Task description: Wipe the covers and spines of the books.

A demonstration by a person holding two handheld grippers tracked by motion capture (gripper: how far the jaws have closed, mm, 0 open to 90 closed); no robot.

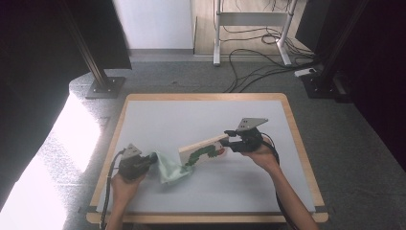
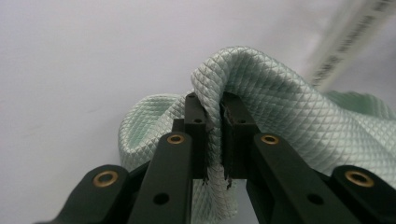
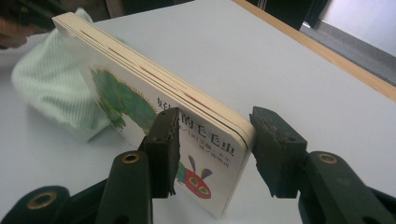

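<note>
We've got the left hand-held gripper [image 2: 213, 135] clenched on the soft, floppy cloth [image 2: 280, 112]; right hand-held gripper [image 3: 212, 149] grasps the stiff board book [image 3: 154, 98] by its end beside it.

Book [image 1: 203, 149] and cloth [image 1: 170, 167] block mid-table [image 1: 201, 115]; far half free.
</note>
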